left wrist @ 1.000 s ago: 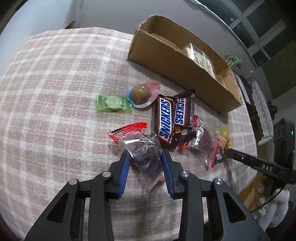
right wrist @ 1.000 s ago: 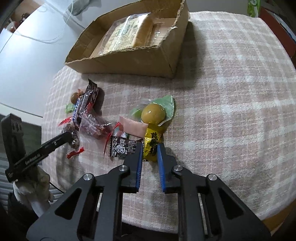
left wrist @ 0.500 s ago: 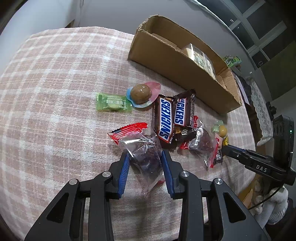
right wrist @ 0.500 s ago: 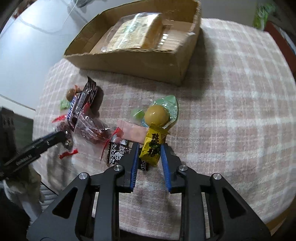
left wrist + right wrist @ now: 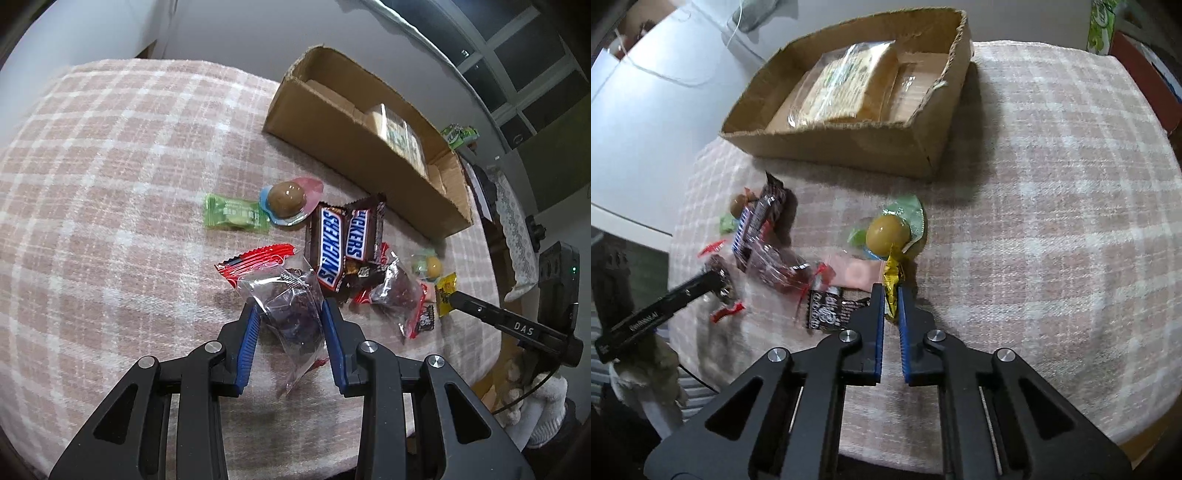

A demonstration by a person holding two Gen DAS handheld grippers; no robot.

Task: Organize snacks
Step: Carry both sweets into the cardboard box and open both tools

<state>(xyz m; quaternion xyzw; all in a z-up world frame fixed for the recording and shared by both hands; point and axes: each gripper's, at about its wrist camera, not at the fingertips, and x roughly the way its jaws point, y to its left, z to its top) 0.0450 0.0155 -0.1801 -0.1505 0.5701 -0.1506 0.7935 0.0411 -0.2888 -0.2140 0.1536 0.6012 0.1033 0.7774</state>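
Note:
Loose snacks lie on a pink checked tablecloth [image 5: 110, 155] in front of a cardboard box [image 5: 354, 147]. My left gripper [image 5: 290, 310] is shut on a clear packet with a dark snack and a red edge [image 5: 291, 306], which rests on the cloth. My right gripper [image 5: 889, 293] is shut on a yellow candy packet [image 5: 891, 280], pinched edge-up between the blue pads. Just beyond it lie a yellow ball candy on a green wrapper [image 5: 888, 230], a pink packet [image 5: 855, 273] and a black packet [image 5: 827, 308].
Two Snickers bars [image 5: 330, 247], a green candy [image 5: 232, 214], a brown ball candy [image 5: 286, 195] and a second clear packet [image 5: 397, 295] lie between the grippers. The box [image 5: 849, 144] holds a wrapped biscuit pack [image 5: 846, 81]. The table edge is close behind both grippers.
The right gripper's jaws widened around the yellow packet, then closed on it, and it now stands on edge between the pads. The left gripper has kept still with its packet.

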